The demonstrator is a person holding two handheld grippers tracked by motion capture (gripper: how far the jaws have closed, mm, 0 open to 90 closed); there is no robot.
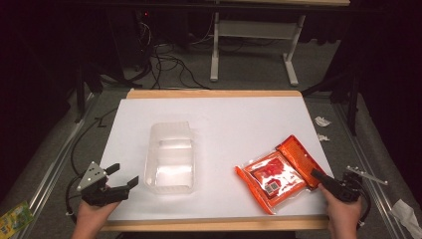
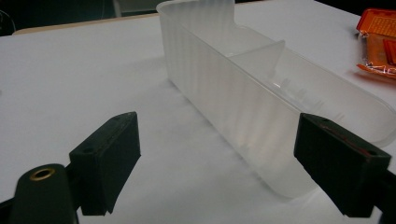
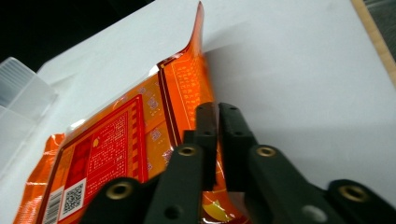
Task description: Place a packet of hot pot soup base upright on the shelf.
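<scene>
Sitting mid-counter (image 1: 219, 114), clear tub (image 1: 170, 158) beside wide-open, empty left gripper (image 1: 123, 175); right gripper (image 1: 315, 172) jaws pressed together at orange packet (image 1: 278, 172) edge, grasp unclear.

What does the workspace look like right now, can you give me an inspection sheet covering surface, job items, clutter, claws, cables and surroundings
Surface: white tabletop, wooden edge.
Job's things: clear plastic container with a divider, empty; orange packet lying flat to its right.
Clutter: nothing seen on the tabletop.
Grippers: left claw open, beside the container, not touching; right claw shut on the packet's edge.
Cables: black cables on the floor beyond the table.
Surroundings: white stand legs; paper scraps and a green wrapper on grey floor.
</scene>
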